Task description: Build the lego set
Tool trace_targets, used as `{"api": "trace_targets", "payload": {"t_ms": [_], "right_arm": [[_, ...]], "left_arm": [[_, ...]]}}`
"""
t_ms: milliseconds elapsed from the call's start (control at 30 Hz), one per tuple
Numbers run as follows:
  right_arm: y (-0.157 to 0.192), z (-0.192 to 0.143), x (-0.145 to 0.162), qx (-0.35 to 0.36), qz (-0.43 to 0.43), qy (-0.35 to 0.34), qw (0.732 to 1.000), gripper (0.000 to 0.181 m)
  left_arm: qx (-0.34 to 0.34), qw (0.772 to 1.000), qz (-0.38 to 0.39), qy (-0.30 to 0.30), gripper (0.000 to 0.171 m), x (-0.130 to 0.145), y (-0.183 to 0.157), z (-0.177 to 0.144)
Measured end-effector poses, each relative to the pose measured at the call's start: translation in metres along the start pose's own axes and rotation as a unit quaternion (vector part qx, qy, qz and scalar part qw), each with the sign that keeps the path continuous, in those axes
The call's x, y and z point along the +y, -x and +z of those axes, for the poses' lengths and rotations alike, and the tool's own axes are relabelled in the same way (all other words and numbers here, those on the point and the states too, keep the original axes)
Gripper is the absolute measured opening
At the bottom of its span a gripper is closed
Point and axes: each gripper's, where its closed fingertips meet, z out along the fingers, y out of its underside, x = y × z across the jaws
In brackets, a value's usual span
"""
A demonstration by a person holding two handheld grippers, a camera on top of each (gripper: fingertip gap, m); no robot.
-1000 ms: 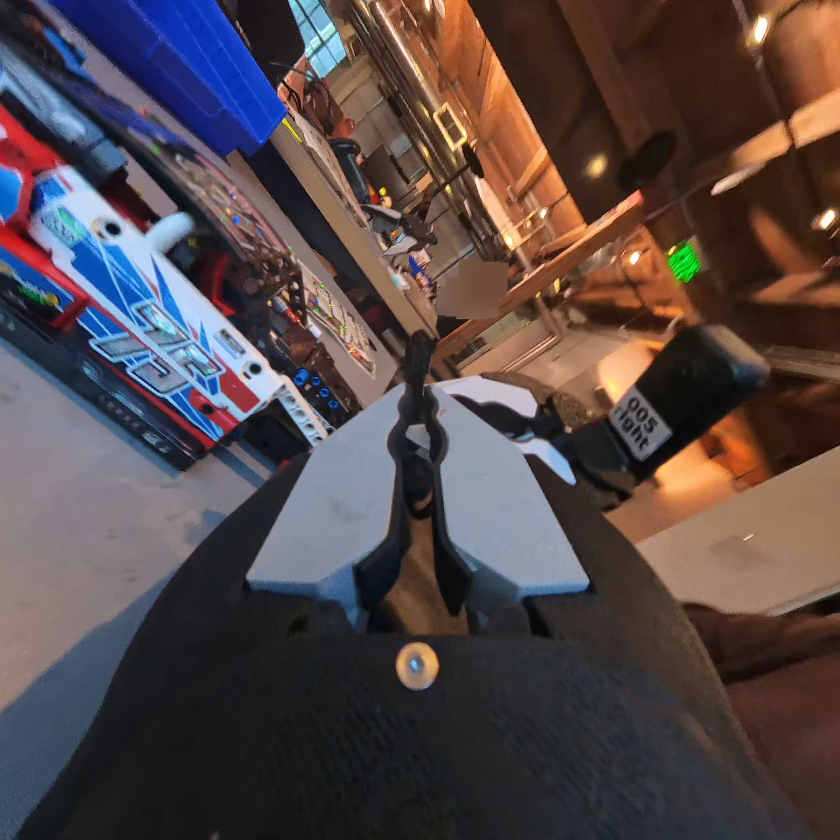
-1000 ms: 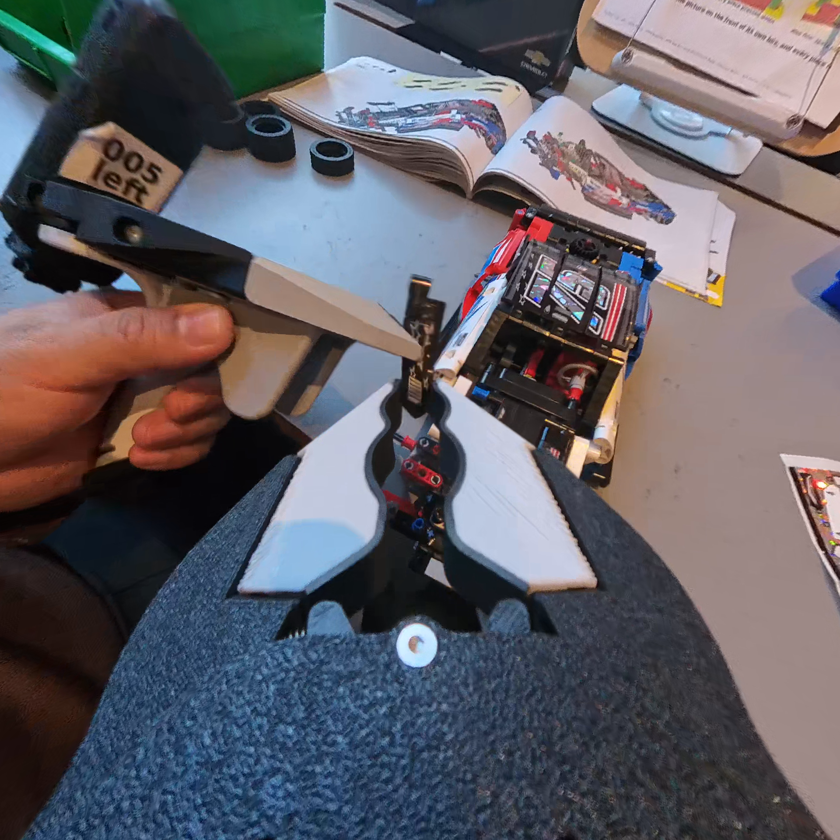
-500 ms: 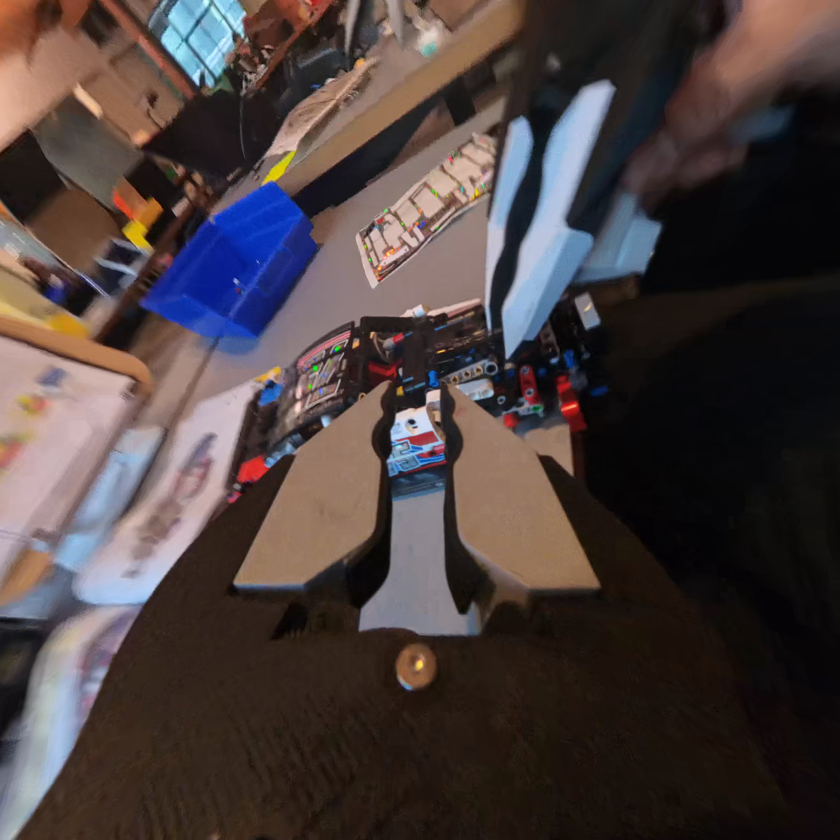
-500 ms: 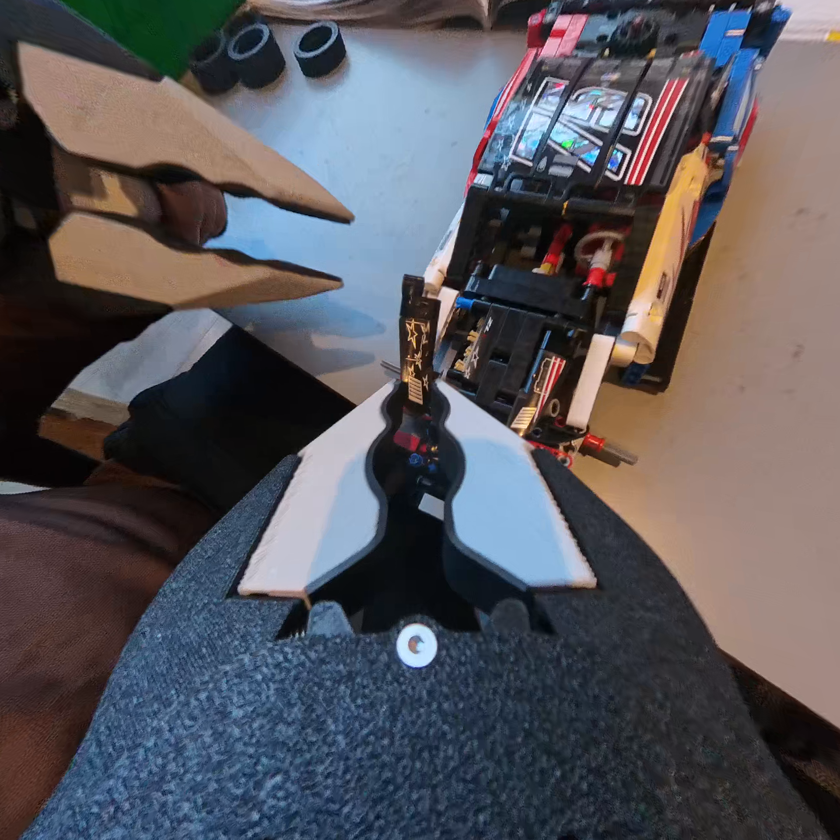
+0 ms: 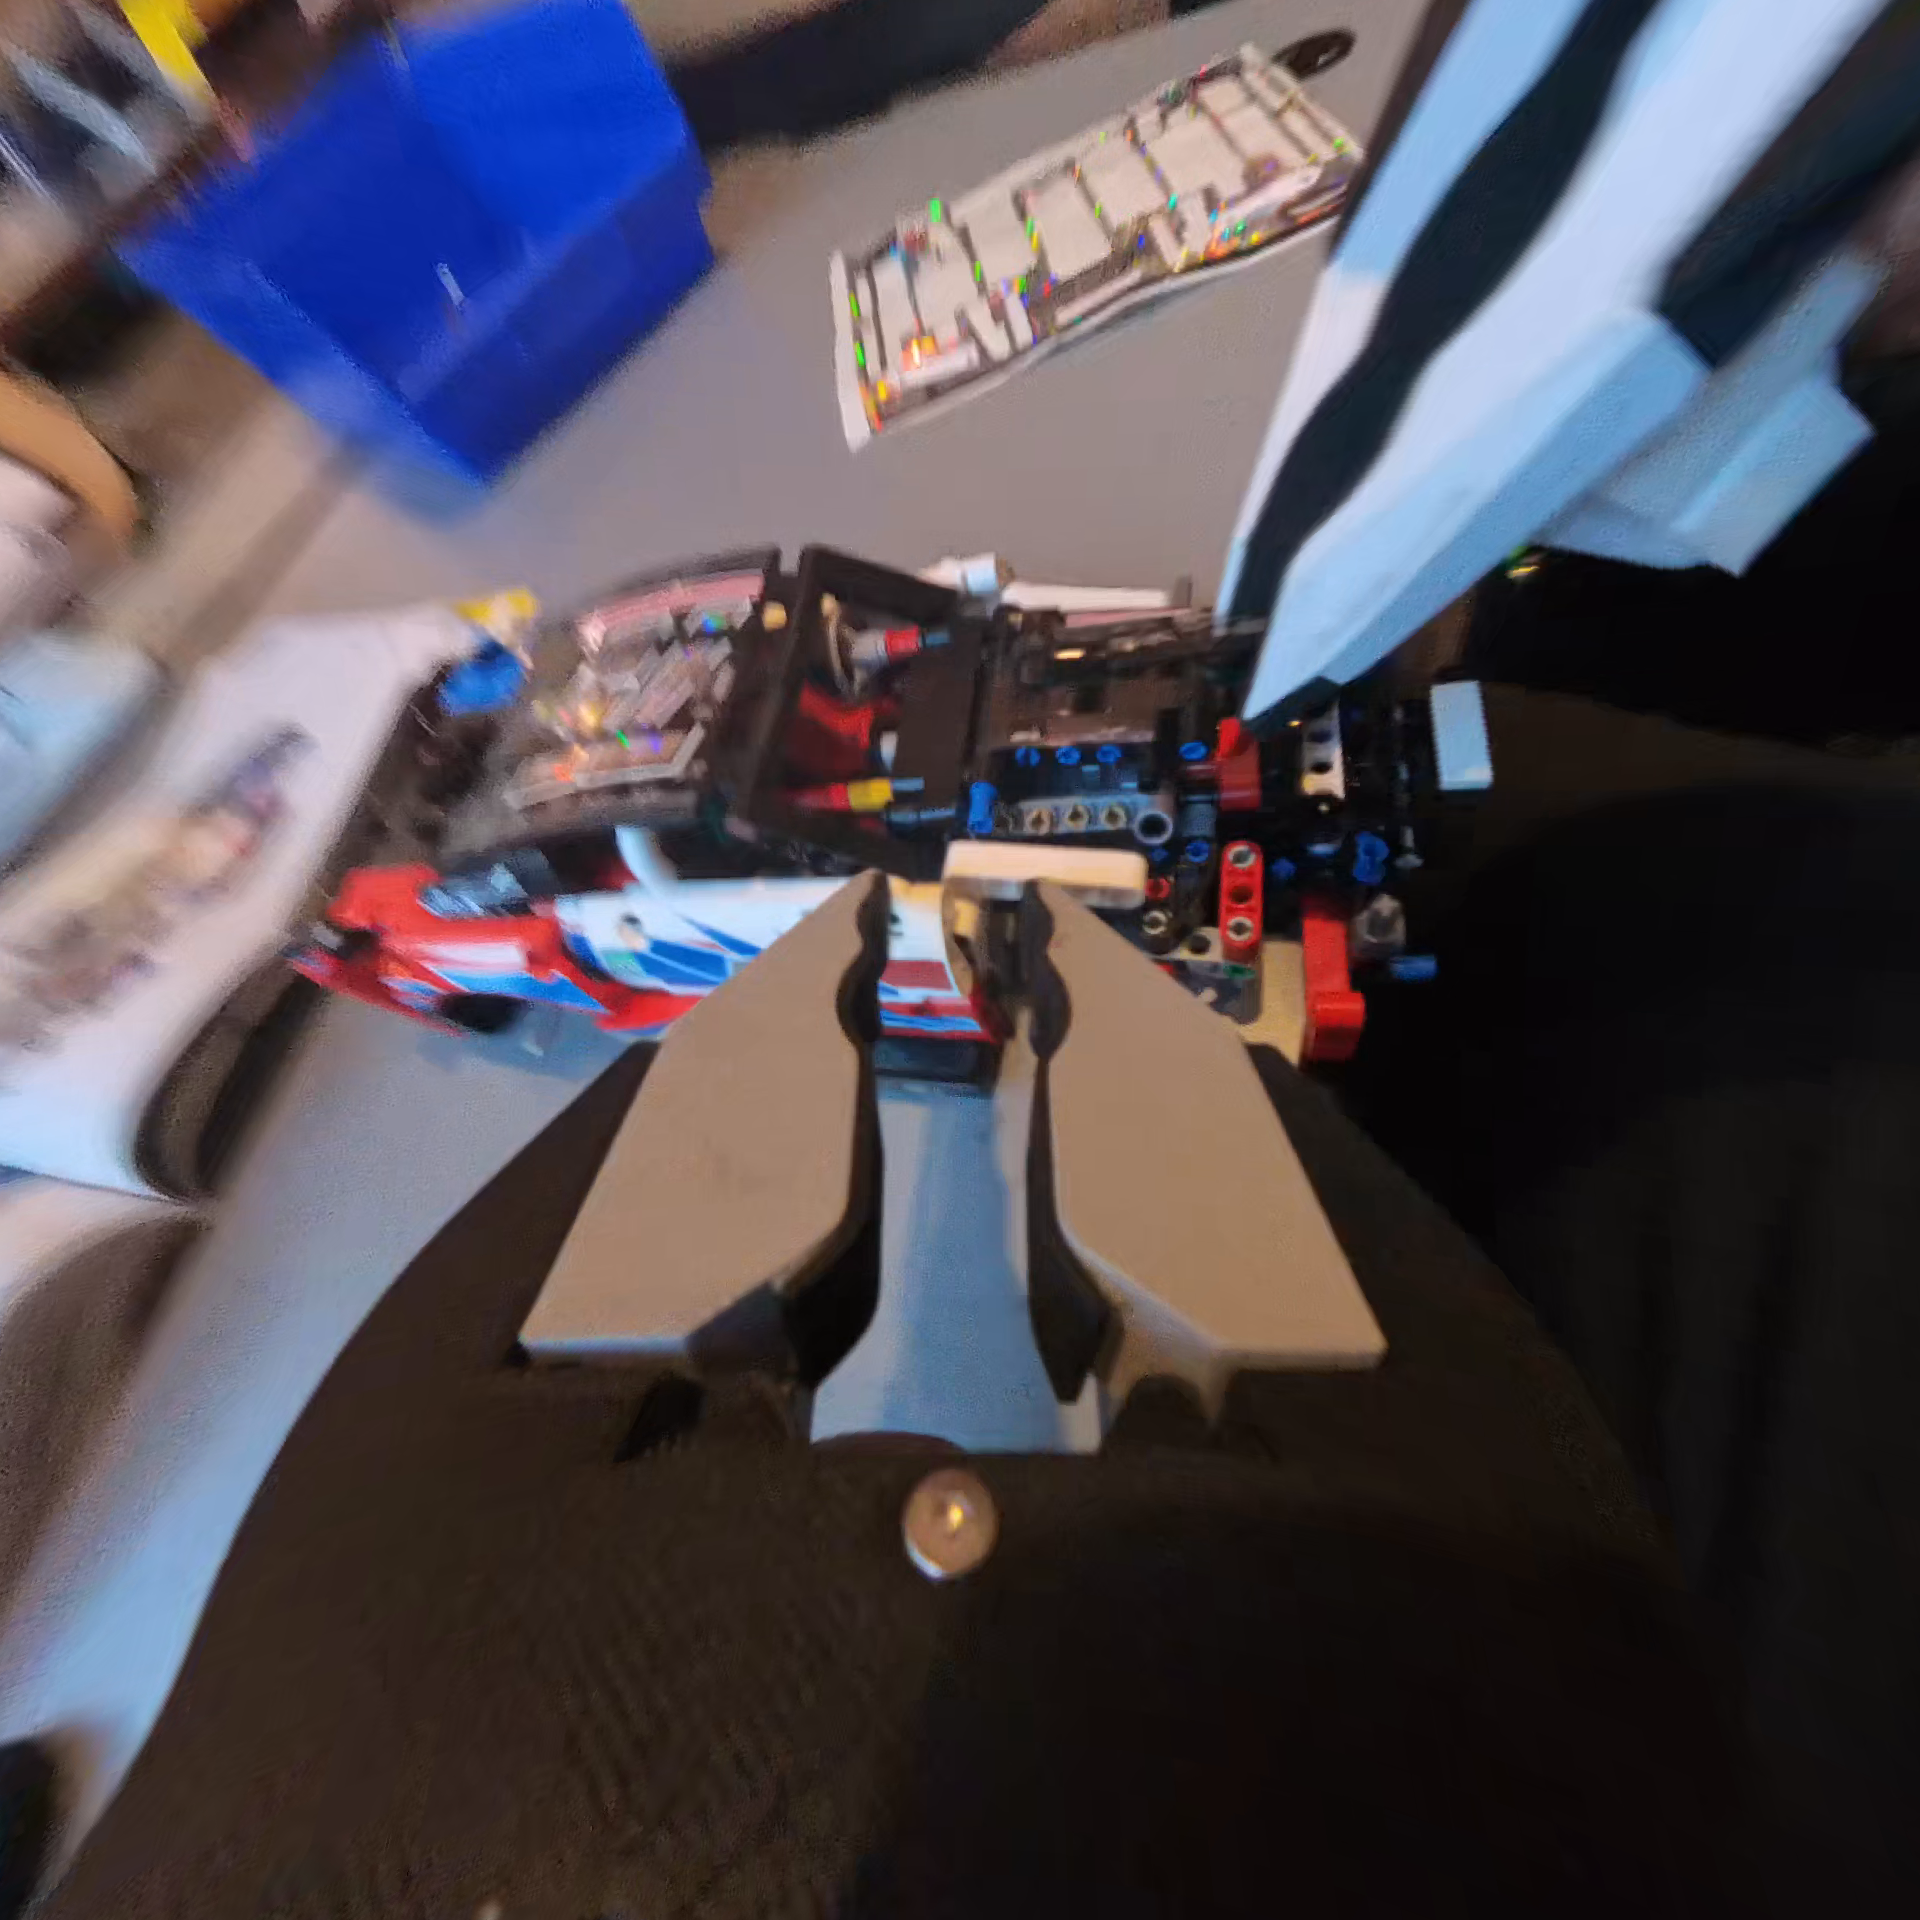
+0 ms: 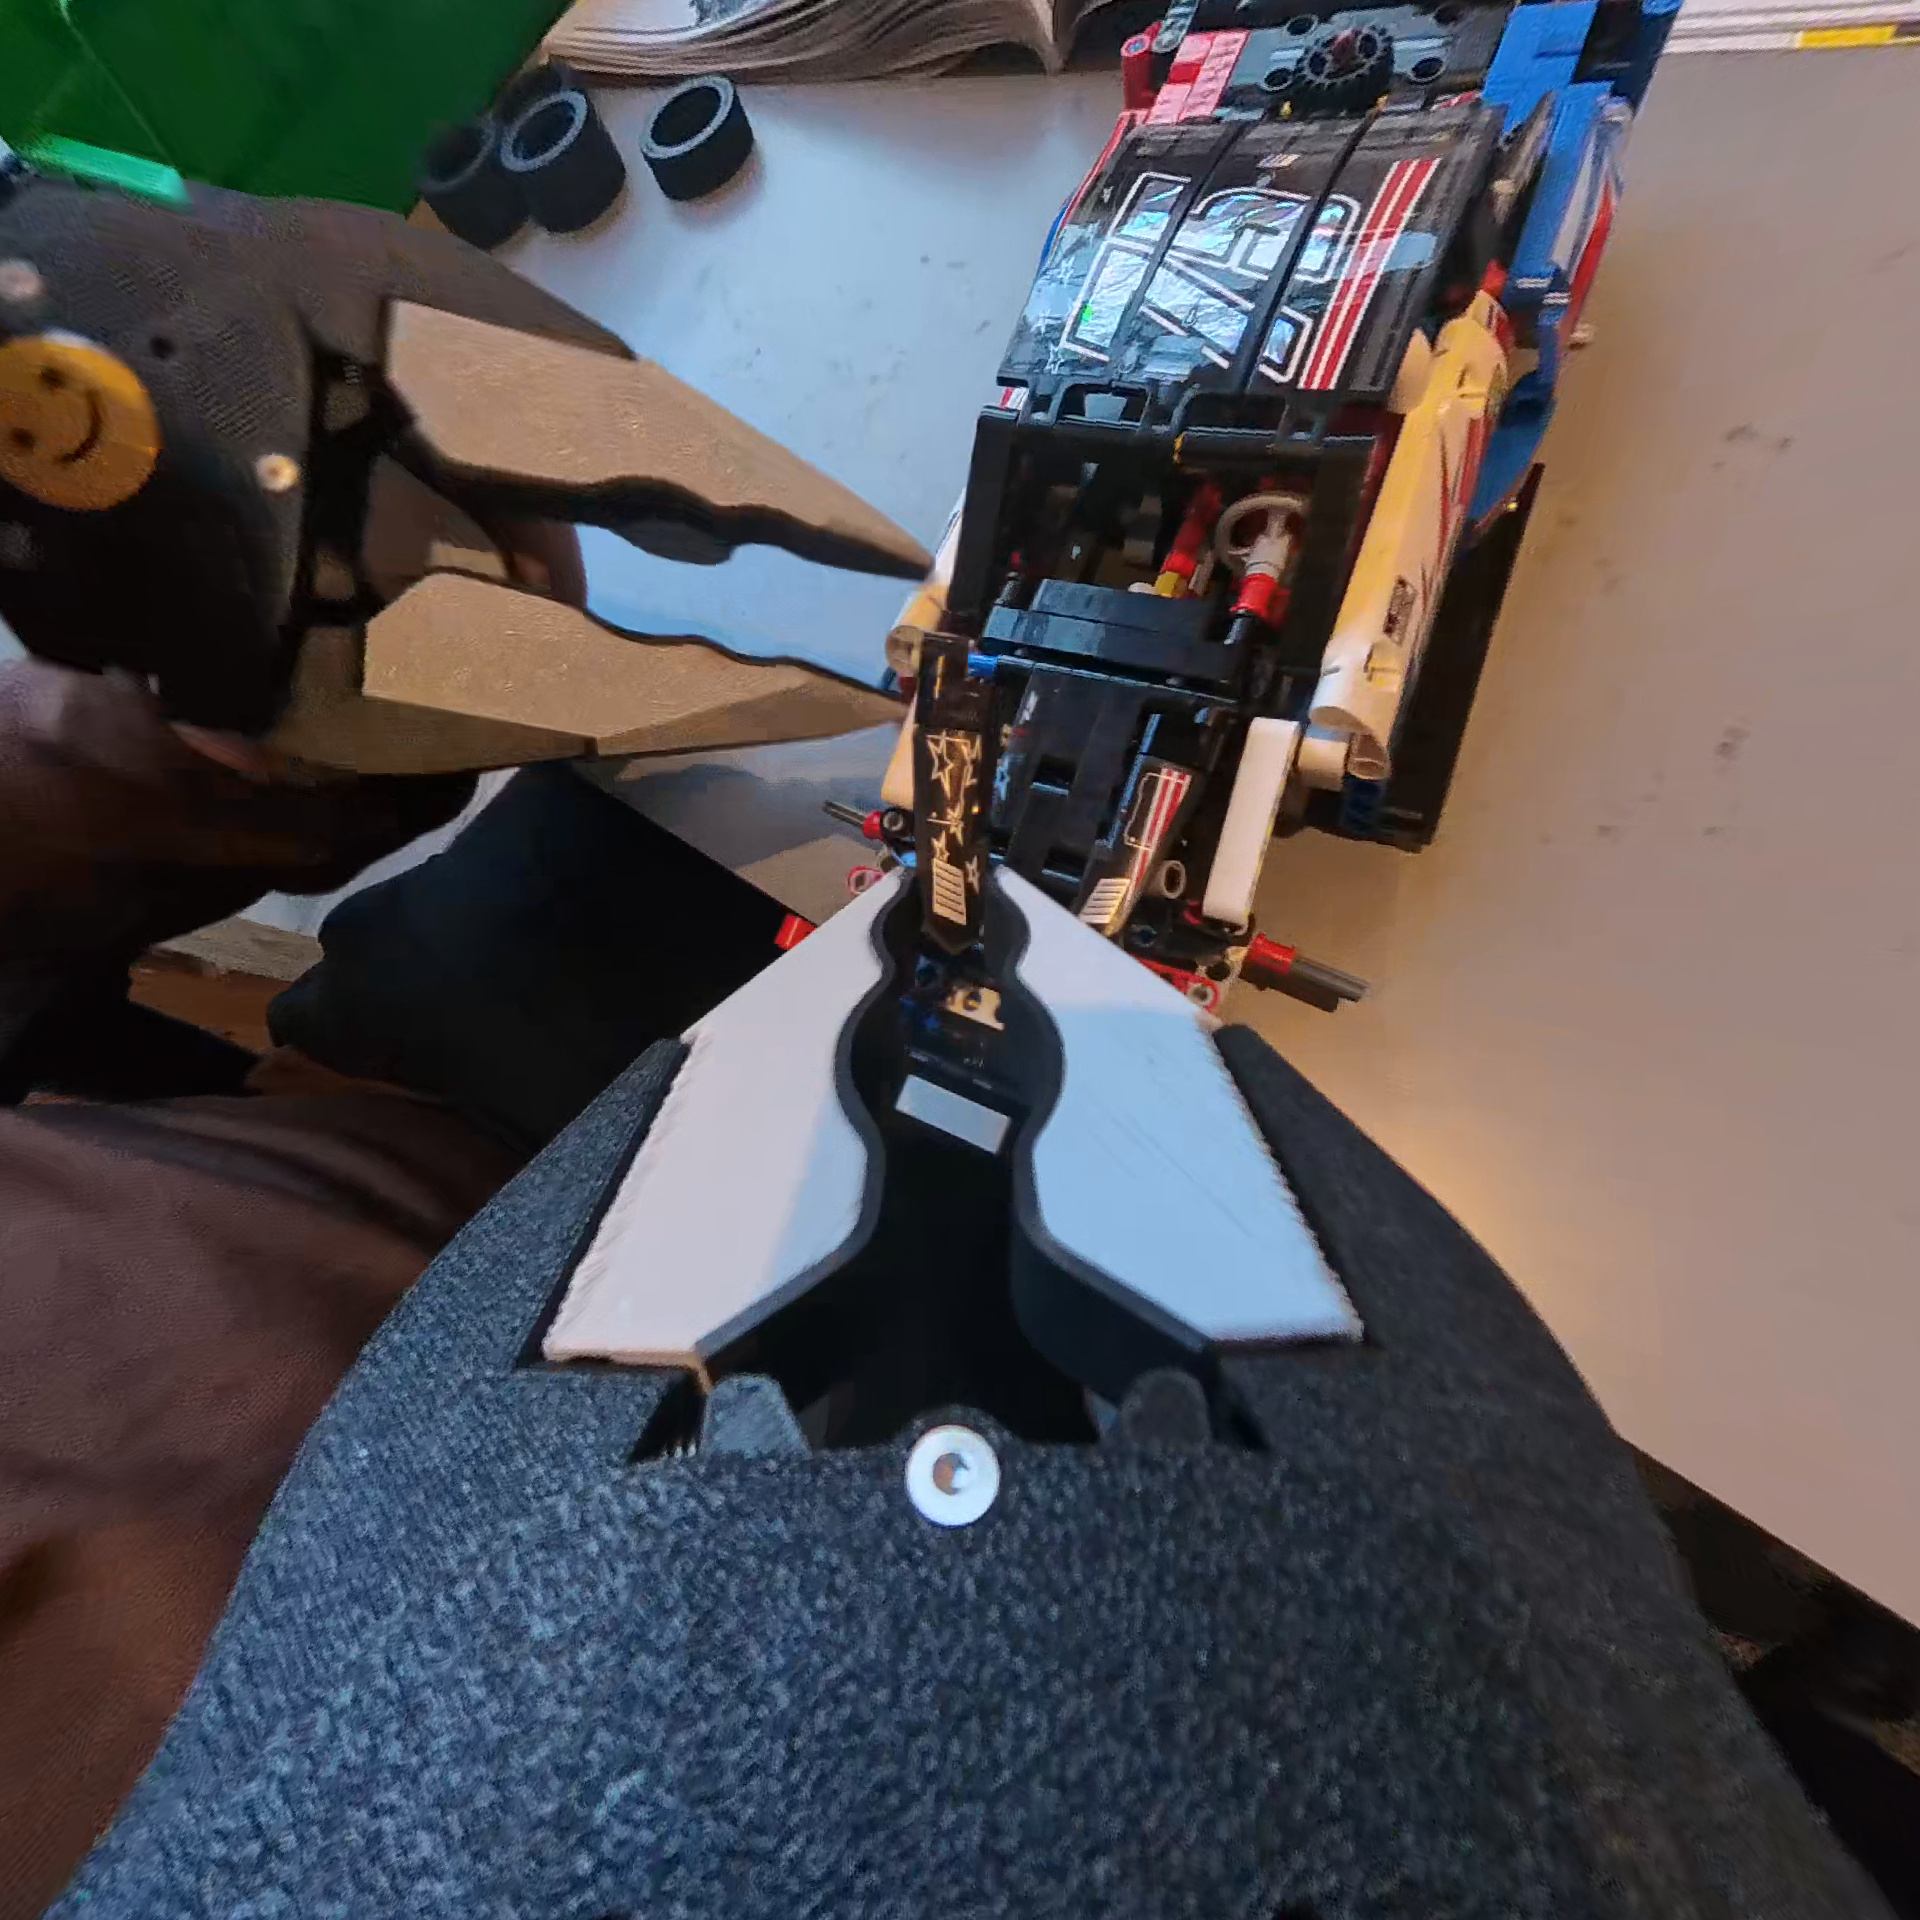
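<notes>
The right gripper point(image 6: 951, 894) is closed on a thin black decorated piece point(image 6: 953, 800), whose long axis points to 12 o'clock, toward the rear frame of the lego car point(image 6: 1226, 582) just beyond. The left gripper point(image 6: 904, 634), at 10 o'clock, has its jaws apart and empty, just beside the car's near flank.

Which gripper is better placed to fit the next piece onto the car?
Right. The right gripper is shut on the black star-stickered piece beside the car; the left gripper is open and empty.
</notes>
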Motion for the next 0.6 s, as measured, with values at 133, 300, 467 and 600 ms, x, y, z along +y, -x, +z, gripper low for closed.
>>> {"api": "trace_targets", "payload": {"t_ms": [133,300,467,600], "right_arm": [[0.001,0.0,0.003,-0.011,0.006,-0.002,1.0,0.012],[0.001,-0.001,0.006,-0.006,-0.002,-0.002,1.0,0.012],[-0.006,-0.007,0.003,-0.005,0.007,-0.014,1.0,0.012],[-0.007,-0.008,0.003,-0.005,0.007,-0.015,1.0,0.012]], "left_arm": [[0.023,0.997,-0.072,0.003,0.029,-0.001,0.003,0.005],[0.022,0.997,-0.067,0.009,0.033,-0.006,0.0,0.005],[0.015,0.997,-0.068,0.013,0.036,-0.011,0.0,0.008],[-0.028,0.999,0.001,0.025,0.042,-0.01,0.003,0.01]]}}
